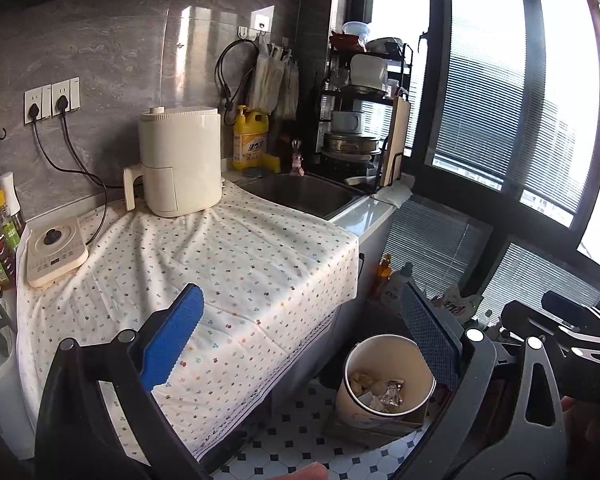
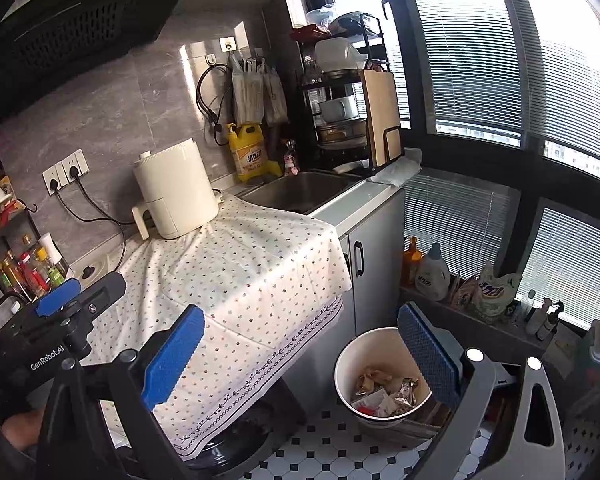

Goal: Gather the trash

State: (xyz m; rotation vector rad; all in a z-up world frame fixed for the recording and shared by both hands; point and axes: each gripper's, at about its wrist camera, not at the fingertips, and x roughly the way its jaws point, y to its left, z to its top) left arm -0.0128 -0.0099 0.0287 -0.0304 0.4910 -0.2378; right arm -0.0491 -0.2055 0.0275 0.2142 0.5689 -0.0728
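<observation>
L gripper (image 1: 300, 334) & R gripper (image 2: 300, 342) both held wide open, empty, above floor-level trash bin (image 2: 382, 380), w/ dotted cloth (image 2: 240, 272) bare — prob. done dropping scraps.

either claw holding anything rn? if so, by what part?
Nothing held. Left claw and right claw are both open and empty; the trash sits in the bin on the floor.

white bin (image 2: 346, 364) | upright on tiled floor, beside counter | holds crumpled trash (image 2: 384, 394) (paper, foil wrappers)
</observation>
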